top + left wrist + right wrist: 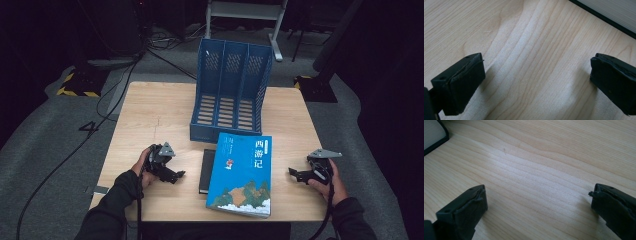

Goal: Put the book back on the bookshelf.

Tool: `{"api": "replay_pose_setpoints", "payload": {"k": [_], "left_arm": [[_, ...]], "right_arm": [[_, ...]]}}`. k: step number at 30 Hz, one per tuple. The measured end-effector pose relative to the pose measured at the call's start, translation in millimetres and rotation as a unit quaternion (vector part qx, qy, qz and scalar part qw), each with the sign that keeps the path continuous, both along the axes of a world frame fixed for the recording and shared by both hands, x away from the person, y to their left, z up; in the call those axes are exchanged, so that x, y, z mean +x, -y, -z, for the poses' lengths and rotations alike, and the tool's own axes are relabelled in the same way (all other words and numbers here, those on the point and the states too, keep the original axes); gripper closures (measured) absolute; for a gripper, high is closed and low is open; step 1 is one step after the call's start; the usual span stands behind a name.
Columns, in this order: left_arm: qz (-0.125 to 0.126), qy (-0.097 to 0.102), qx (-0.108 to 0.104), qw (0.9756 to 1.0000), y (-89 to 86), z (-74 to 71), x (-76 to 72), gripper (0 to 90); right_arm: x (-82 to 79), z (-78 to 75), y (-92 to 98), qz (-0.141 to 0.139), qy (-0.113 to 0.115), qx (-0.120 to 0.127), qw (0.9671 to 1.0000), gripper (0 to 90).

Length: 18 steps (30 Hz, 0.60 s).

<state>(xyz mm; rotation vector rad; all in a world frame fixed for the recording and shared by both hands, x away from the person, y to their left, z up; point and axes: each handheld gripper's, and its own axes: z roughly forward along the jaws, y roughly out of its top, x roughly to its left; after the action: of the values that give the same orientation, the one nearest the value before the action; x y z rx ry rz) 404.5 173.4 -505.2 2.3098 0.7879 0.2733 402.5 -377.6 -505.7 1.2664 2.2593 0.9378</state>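
Nearest the high camera: two dark sleeves coming in from the bottom edge, each hand holding a gripper low over the table. Left gripper (176, 175) sits at the front left, jaws spread wide with nothing between them, tips pointing toward the books; its own view shows bare wood between the two black pads (459, 86) and a book's page edge (610, 11) in the top right corner. Right gripper (295, 173) sits at the front right, jaws also spread wide and empty, pointing in at the books from the other side; its own view shows bare wood and a dark-edged book corner (434, 135) at top left. Between the grippers, near the front edge: a blue book (241, 172) with a landscape cover and Chinese title, lying flat, resting partly over a black book (206, 170) that sticks out on its left. Neither gripper touches either book. Just behind the books stands a blue three-slot file rack (231, 90), its open side facing the person, slots empty. Table (150, 115) is light wood, square, pale grain. Room is dark; grey carpet floor, black cables (107, 100) trailing on the left, yellow-black hazard tape (75, 90) on the left, a white metal frame (245, 15) at the back.
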Motion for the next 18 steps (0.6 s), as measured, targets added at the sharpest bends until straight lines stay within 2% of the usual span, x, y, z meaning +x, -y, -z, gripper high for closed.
{"api": "replay_pose_setpoints", "payload": {"k": [5, 12, 18], "left_arm": [[-0.006, 0.002, 0.001, 1.0000, 0.2, -0.2, -2.2, 0.3], [0.002, 0.001, 0.000, 1.0000, -0.1, 0.0, -2.8, 0.2], [0.007, 0.001, 0.000, 1.0000, -0.8, 0.0, -2.5, 0.1]], "right_arm": [[0.5, 0.0, 1.1, -0.004, 0.000, 0.000, 1.0000, 0.5], [2.7, -0.5, 3.2, -0.015, -0.002, -0.002, 0.9999, 0.5], [2.6, -4.3, 1.2, -0.015, -0.018, -0.008, 0.9997, 4.6]]}}
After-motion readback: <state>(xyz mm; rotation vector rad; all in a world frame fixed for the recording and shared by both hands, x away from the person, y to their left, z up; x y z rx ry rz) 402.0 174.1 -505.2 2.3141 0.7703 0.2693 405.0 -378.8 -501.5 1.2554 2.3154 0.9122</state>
